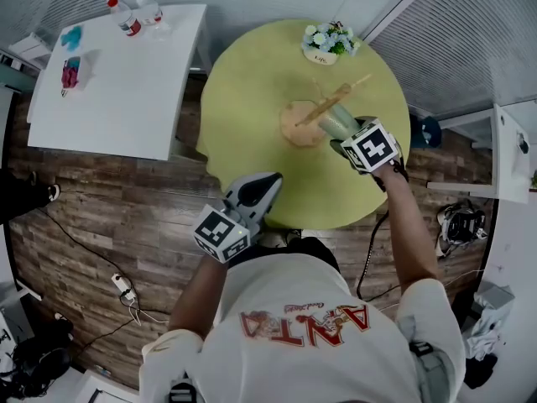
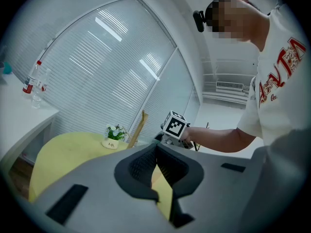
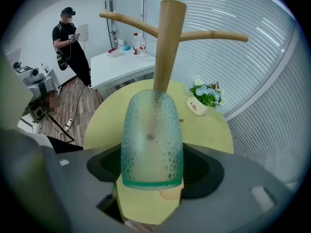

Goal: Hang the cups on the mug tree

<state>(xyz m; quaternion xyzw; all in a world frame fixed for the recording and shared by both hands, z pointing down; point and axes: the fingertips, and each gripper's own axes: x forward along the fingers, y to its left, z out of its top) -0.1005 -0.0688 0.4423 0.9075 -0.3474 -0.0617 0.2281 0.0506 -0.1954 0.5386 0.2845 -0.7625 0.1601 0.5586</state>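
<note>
A pale green, dimpled glass cup (image 3: pixel 152 144) fills the gap between my right gripper's (image 3: pixel 153 168) jaws, rim toward the camera; the gripper is shut on it. The cup (image 1: pixel 338 121) is held against the wooden mug tree (image 3: pixel 167 47), and a brownish shape shows through the glass. The tree's round base (image 1: pixel 294 126) stands on the yellow round table (image 1: pixel 252 99), with my right gripper (image 1: pixel 342 134) just to its right. My left gripper (image 1: pixel 267 183) hovers at the table's near edge. Its pads (image 2: pixel 146 166) meet at the tip with nothing between them.
A small white pot of flowers (image 1: pixel 329 44) sits at the table's far side. A white rectangular table (image 1: pixel 117 74) with bottles (image 1: pixel 134 15) stands to the left. A person in black (image 3: pixel 68 38) stands beyond it. Cables lie on the wooden floor (image 1: pixel 84 225).
</note>
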